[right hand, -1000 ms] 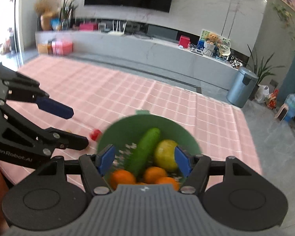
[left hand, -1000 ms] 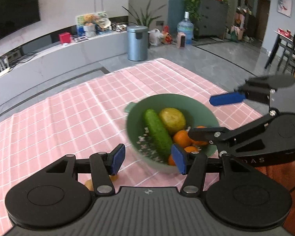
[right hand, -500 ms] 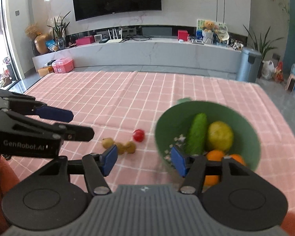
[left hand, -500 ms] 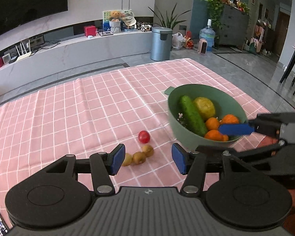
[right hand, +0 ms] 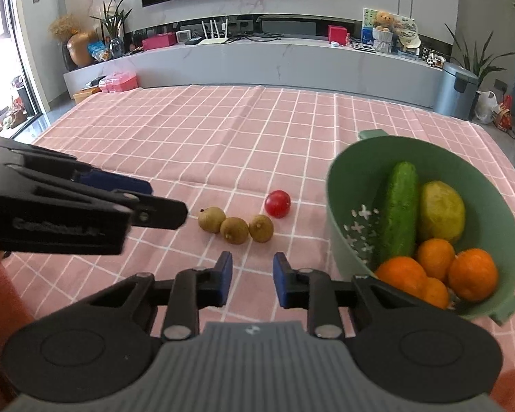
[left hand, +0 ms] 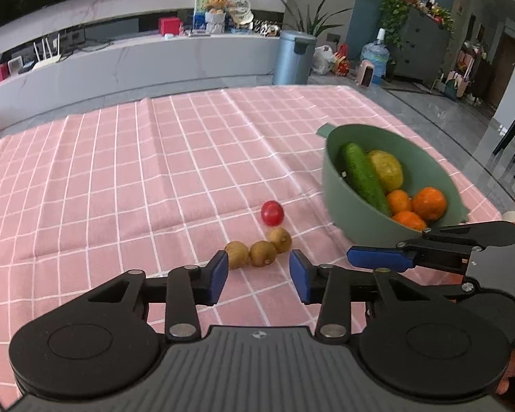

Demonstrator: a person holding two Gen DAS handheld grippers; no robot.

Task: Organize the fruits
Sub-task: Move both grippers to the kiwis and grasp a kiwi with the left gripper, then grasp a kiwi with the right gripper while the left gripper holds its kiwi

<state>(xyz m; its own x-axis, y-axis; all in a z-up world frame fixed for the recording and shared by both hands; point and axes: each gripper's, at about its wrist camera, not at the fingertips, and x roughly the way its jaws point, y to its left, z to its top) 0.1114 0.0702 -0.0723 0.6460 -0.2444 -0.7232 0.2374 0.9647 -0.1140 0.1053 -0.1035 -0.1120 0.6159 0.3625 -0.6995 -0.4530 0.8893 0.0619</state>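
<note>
A green bowl (left hand: 333, 178) (right hand: 340, 185) stands on the pink checked tablecloth at the right. It holds a cucumber (right hand: 396, 219), a yellow-green fruit (right hand: 441, 211) and several oranges (right hand: 470, 273). Three small brown fruits (left hand: 263, 252) (right hand: 235, 229) lie in a row left of the bowl, with a red tomato (left hand: 272, 213) (right hand: 277, 203) just behind them. My left gripper (left hand: 259, 276) is open and empty, just short of the brown fruits. My right gripper (right hand: 252, 278) is open and empty, close in front of them.
The pink checked tablecloth (left hand: 137, 171) covers the table. The right gripper shows in the left wrist view (left hand: 381, 259), and the left gripper shows in the right wrist view (right hand: 113, 185). A long white TV bench and a grey bin (left hand: 293, 56) stand beyond the table.
Both grippers have pulled back and swung left, away from the bowl. The tomato and three brown fruits have come into view ahead of them. Both stay open and empty.
</note>
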